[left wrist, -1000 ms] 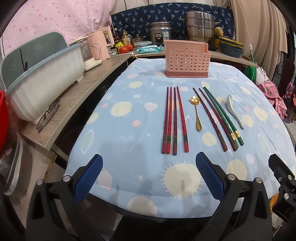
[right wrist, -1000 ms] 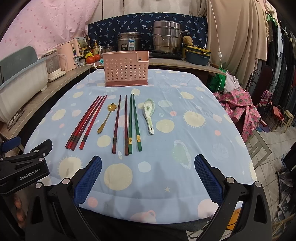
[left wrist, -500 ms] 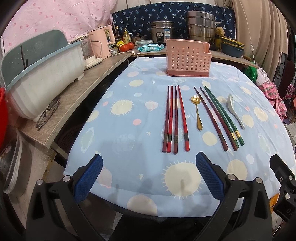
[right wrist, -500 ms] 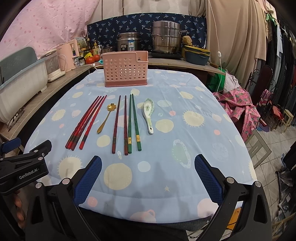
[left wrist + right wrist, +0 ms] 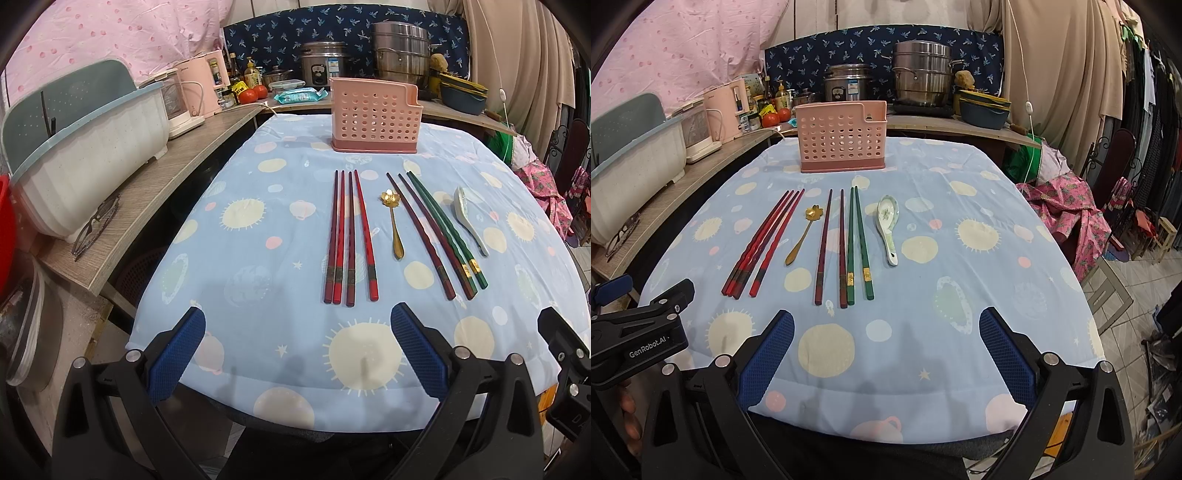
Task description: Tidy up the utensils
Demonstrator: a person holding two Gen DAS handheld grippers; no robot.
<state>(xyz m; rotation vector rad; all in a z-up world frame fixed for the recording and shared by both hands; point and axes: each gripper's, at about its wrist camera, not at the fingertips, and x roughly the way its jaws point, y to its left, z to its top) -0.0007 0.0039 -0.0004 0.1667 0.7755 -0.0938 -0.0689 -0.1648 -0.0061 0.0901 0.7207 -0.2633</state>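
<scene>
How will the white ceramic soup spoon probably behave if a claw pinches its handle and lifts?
The white soup spoon looks glazed, so probably slippery between pads. Its bowl is far wider than its handle, so it may droop bowl-first. It seems rigid and likely chips if dropped, though the tablecloth should cushion it.

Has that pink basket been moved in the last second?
No. The pink basket stands at the same spot on the tablecloth, in front of the same cooker; only the camera drifted.

Chopsticks (image 5: 350, 236) and spoons (image 5: 393, 221) lie in a row before the basket (image 5: 375, 116) on the table (image 5: 258, 258)
</scene>
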